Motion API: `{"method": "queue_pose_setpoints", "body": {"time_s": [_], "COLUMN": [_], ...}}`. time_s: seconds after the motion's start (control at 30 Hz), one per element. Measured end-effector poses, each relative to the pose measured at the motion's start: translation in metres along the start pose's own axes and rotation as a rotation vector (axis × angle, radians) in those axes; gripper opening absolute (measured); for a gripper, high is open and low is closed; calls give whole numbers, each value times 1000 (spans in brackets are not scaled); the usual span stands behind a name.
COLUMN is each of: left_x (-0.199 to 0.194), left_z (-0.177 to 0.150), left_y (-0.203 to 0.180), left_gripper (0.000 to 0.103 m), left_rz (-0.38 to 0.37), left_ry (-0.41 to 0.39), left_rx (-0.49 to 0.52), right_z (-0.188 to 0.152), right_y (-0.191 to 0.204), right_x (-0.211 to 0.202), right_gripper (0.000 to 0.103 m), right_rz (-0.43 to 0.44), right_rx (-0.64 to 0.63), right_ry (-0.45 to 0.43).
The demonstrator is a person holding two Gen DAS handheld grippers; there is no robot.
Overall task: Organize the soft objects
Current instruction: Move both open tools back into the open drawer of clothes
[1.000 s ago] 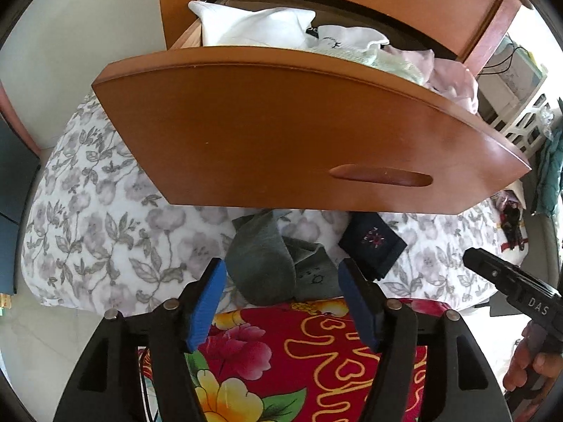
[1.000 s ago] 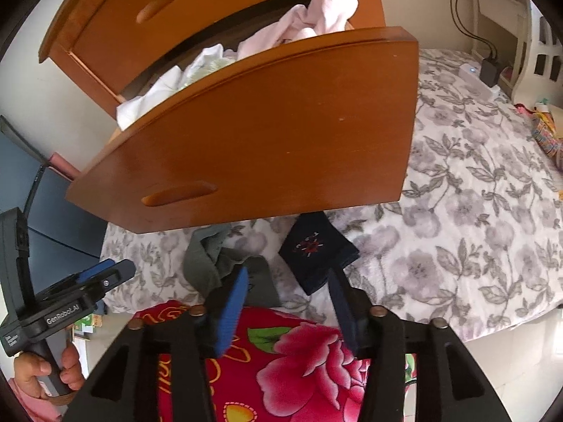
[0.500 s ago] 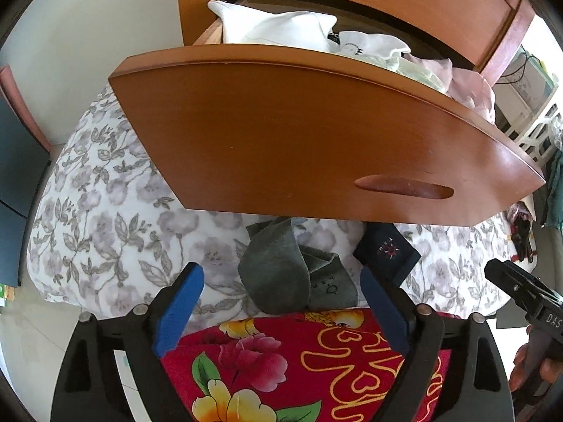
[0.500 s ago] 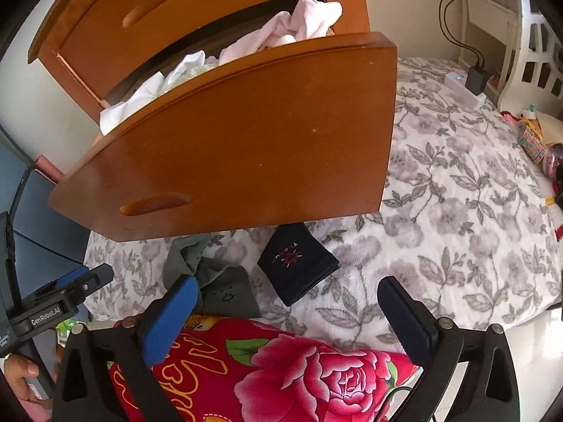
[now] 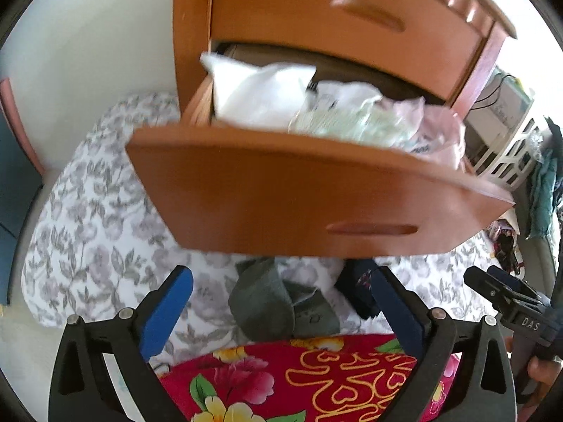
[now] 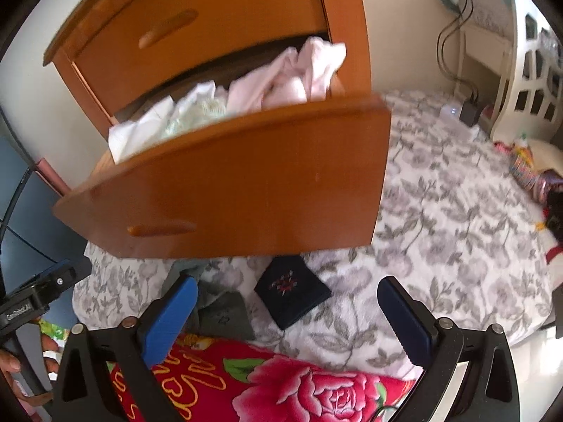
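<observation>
A grey folded sock [image 5: 278,302] and a dark navy folded cloth [image 6: 292,292] lie on the floral bedspread [image 6: 440,211] below the open wooden drawer [image 5: 316,197]. The drawer holds white, pale green and pink clothes [image 5: 316,109]. My left gripper [image 5: 281,309] is open and empty, held above the grey sock [image 6: 225,309]. My right gripper [image 6: 286,316] is open and empty, above the navy cloth [image 5: 359,288]. Each gripper shows at the other view's edge.
A red flowered cloth [image 6: 281,387] lies under both grippers at the bed's near edge. The closed upper drawer [image 5: 345,17] sits above the open one. A white bedside stand with cables [image 6: 492,52] is at the right. A white basket [image 5: 510,161] stands beside the dresser.
Both grippers opened wide from a narrower gap and pulled back and up. The drawer front now sits lower in view, showing more of the clothes inside.
</observation>
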State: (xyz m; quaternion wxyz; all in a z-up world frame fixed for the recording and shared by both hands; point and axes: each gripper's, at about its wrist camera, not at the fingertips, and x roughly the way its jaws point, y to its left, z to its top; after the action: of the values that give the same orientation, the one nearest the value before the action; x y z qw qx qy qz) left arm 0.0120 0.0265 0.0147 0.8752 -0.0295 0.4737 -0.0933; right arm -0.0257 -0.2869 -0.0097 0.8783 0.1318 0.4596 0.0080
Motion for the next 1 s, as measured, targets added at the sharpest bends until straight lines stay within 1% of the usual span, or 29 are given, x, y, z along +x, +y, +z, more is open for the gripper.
{"method": "queue_pose_setpoints", "body": {"time_s": [0.1,0.2,0.27,0.37,0.47,0.6,0.7,0.77,0.83,1.0], "left_x": [-6,-8,-9,-15,-27,-47,-62,-69,-72,-75], "left_z": [2,3,5,8,12,20,30,40,49,74], "left_y": [-1,1,5,7,3,-2,-4,-3,0,9], "left_gripper": [101,101,101,101,101,101,101,101,101,101], "left_rz": [7,3,-21,-45,-50,-63,-75,-80,-87,-60], "left_ry": [-52,-62,-61,-79,-112,-159,-200,-220,-224,-232], "left_rx": [-5,-9,-24,-33,-6,22,34,36,33,30], "right_z": [4,8,9,12,15,23,33,41,51,71], "right_y": [5,8,7,7,12,22,29,33,38,55], "right_x": [-8,-9,-10,-15,-22,-46,-64,-70,-76,-75], "right_gripper": [103,103,103,103,103,103,103,103,103,103], "right_rz": [-8,-21,1,27,37,65,87,93,100,99], "right_rx": [-22,-48,-37,-26,-46,-81,-96,-99,-108,-168], "right_ry": [-50,-50,-51,-80,-110,-176,-229,-248,-268,-284]}}
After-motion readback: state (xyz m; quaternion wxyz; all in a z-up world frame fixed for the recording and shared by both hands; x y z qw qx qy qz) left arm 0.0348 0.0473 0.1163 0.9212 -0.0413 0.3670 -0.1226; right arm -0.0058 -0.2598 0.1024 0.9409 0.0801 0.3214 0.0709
